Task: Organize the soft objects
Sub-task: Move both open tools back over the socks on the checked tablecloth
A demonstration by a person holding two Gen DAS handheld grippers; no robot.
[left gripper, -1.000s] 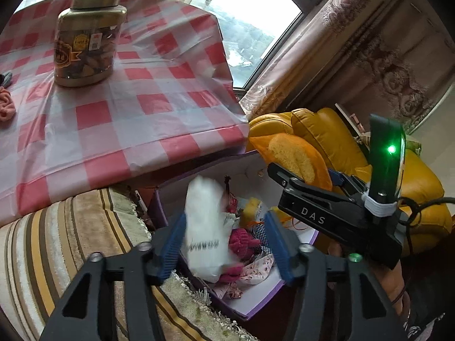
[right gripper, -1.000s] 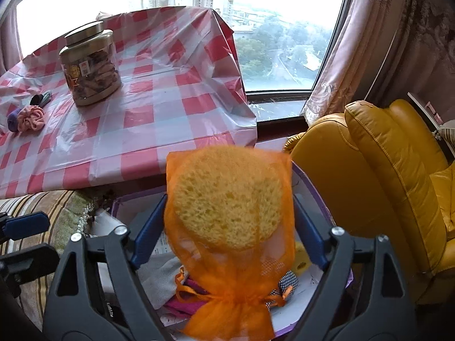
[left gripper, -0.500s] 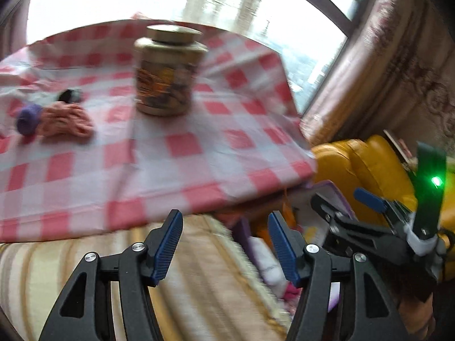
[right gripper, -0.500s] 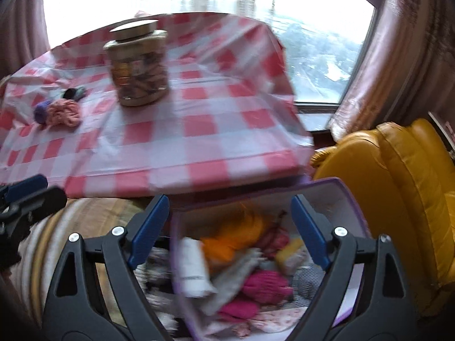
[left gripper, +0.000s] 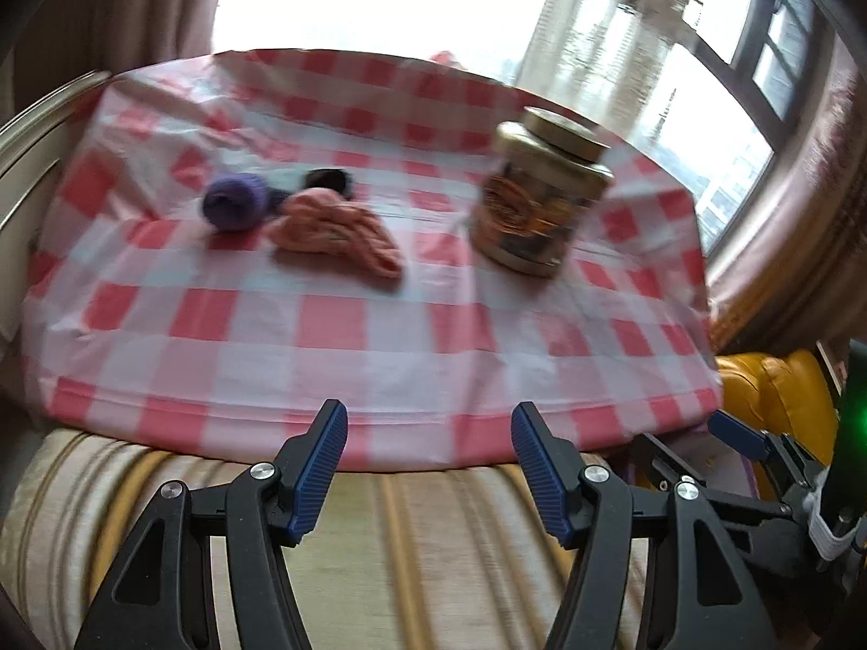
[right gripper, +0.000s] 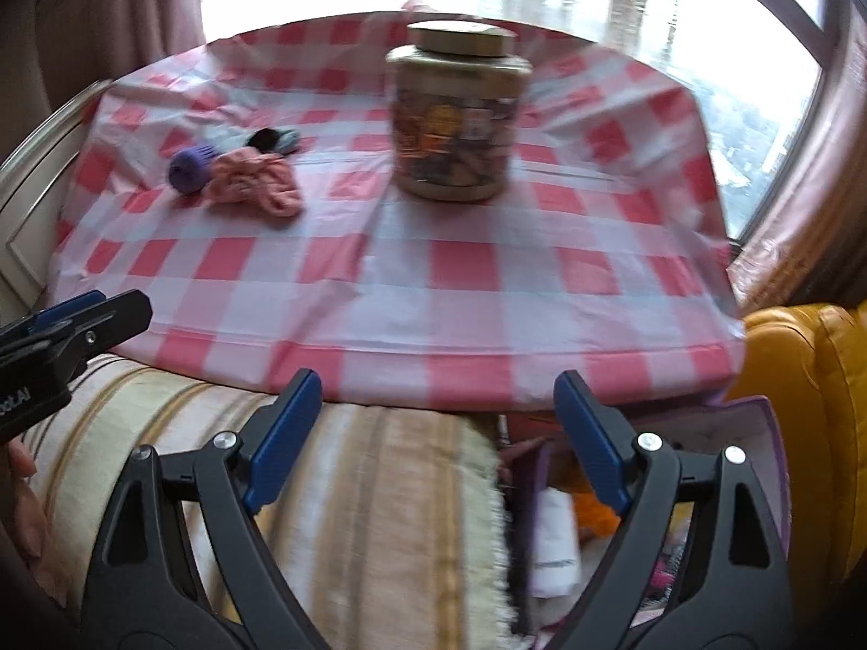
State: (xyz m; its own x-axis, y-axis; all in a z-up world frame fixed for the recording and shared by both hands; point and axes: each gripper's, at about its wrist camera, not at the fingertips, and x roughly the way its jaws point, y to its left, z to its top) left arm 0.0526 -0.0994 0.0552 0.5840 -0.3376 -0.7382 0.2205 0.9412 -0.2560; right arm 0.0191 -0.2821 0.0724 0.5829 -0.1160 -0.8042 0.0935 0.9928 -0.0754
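Now both the left gripper (left gripper: 425, 460) and right gripper (right gripper: 436, 433) hang wide-jawed and empty at the desk (left gripper: 379, 336) edge, pink cloth (left gripper: 338, 227) well ahead across open checks.

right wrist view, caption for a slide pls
Open right tool faces the checkered table holding a jar, pink cloth and purple roll.

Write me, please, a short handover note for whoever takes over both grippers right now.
Left gripper: open, empty. Right gripper: open, empty.
On the checkered table: a pink soft item, a purple one and a dark one behind them, left of the jar.
Done: several soft items already lie in the purple box below the table edge.
Left: move the table's soft items into the box.
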